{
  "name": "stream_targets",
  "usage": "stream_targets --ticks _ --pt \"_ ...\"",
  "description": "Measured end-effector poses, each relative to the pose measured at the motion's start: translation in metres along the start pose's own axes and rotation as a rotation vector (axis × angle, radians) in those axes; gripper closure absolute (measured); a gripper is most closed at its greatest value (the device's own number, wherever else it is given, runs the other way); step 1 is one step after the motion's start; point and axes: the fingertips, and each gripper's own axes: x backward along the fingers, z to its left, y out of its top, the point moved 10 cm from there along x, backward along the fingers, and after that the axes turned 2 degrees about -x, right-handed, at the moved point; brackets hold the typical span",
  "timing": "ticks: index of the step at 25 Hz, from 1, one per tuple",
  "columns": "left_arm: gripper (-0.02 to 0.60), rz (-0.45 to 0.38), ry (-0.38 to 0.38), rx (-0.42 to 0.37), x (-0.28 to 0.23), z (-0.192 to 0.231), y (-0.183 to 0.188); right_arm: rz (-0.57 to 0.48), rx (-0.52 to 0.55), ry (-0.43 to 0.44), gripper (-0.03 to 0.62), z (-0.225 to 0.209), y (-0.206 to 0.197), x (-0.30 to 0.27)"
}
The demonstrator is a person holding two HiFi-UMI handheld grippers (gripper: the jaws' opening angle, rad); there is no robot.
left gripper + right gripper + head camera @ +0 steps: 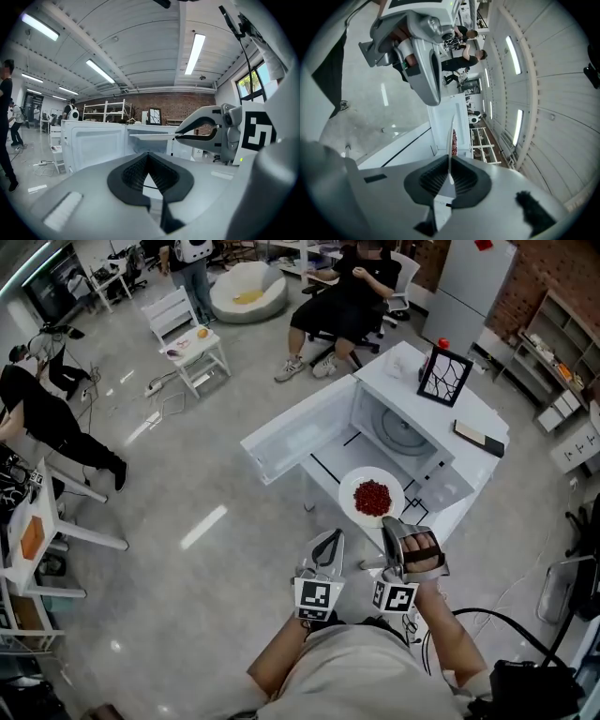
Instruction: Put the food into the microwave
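Note:
A white plate with a heap of red food hangs in front of the open white microwave, level with its mouth. My right gripper is shut on the plate's near rim. In the right gripper view the plate stands edge-on between the pads, with the food beyond. My left gripper hovers just left of the right one, shut and holding nothing. In the left gripper view the plate shows before the microwave cavity. The microwave door swings open to the left.
The microwave sits on a white cabinet with a black picture frame, a red-topped bottle and a dark book. A seated person is behind it. A small white table stands far left.

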Motion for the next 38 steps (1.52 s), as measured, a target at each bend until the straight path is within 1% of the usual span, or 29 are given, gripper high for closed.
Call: stream_targets --ticks 5,10,13,16,18,23,27,30,32,34,38 --pt "0.574 0.011 -0.048 0.000 0.000 0.038 -0.004 0.048 -0.036 0.022 0.571 -0.001 0.026 -0.021" --pt "0.574 0.015 -0.081 0.016 -0.018 0.055 -0.007 0.095 -0.047 0.051 0.571 -0.001 0.030 -0.037" --pt "0.574 0.019 -0.101 0.008 -0.030 0.061 -0.008 0.130 -0.062 0.073 0.571 0.004 0.024 -0.048" --pt "0.575 0.020 -0.118 0.014 -0.045 0.070 -0.008 0.161 -0.061 0.067 0.572 0.006 0.014 -0.067" --pt "0.575 0.036 -0.132 0.011 -0.061 0.076 -0.011 0.185 -0.060 0.068 0.571 0.007 0.005 -0.084" --pt "0.574 0.083 -0.167 -0.001 -0.111 0.090 -0.013 0.229 -0.099 0.092 0.571 0.008 -0.016 -0.126" --pt "0.575 0.079 -0.177 -0.040 -0.149 0.097 -0.013 0.234 -0.112 0.088 0.571 0.007 -0.030 -0.158" --pt "0.574 0.096 -0.180 -0.032 -0.172 0.100 -0.016 0.233 -0.117 0.108 0.571 0.011 -0.039 -0.175" --pt "0.574 0.107 -0.189 -0.044 -0.182 0.103 -0.015 0.244 -0.137 0.122 0.571 0.011 -0.041 -0.182" --pt "0.574 0.111 -0.205 -0.063 -0.191 0.106 -0.013 0.265 -0.157 0.127 0.571 0.011 -0.042 -0.189" --pt "0.574 0.123 -0.257 -0.061 -0.216 0.115 -0.017 0.323 -0.175 0.125 0.571 0.009 -0.049 -0.215"
